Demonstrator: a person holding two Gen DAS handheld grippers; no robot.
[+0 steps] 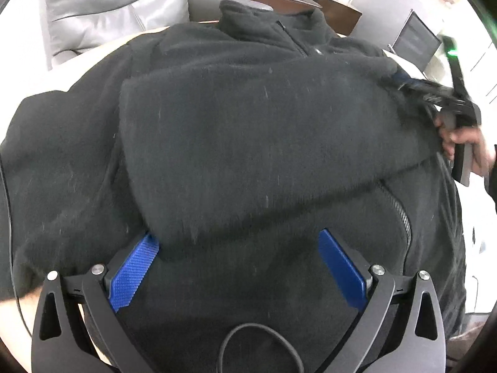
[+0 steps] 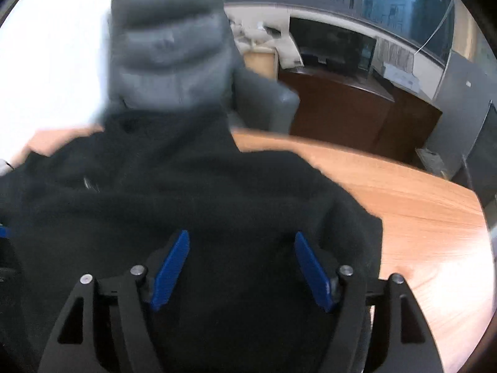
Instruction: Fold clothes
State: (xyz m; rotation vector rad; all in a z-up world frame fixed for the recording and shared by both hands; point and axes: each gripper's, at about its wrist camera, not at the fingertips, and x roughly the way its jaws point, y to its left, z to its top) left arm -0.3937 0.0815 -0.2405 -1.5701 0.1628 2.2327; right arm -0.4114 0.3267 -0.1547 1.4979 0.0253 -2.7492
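A black fleece jacket [image 1: 248, 161] lies spread on the table, collar [image 1: 248, 15] at the far side and zip up the front. One sleeve [image 1: 248, 118] lies folded across the chest. My left gripper [image 1: 237, 236] hovers open over the lower front, its left pad [image 1: 133, 270] at the sleeve's edge, nothing pinched. My right gripper [image 2: 241, 234] stands open above the fleece [image 2: 186, 192] near its right edge. In the left wrist view it shows blurred at the jacket's right shoulder [image 1: 413, 85], held by a hand [image 1: 466, 146].
The wooden table [image 2: 403, 205] shows bare to the right of the jacket. A grey leather chair [image 1: 108, 6] stands behind the collar, also blurred in the right wrist view [image 2: 170, 49]. A dark wood cabinet [image 2: 341, 108] stands beyond the table.
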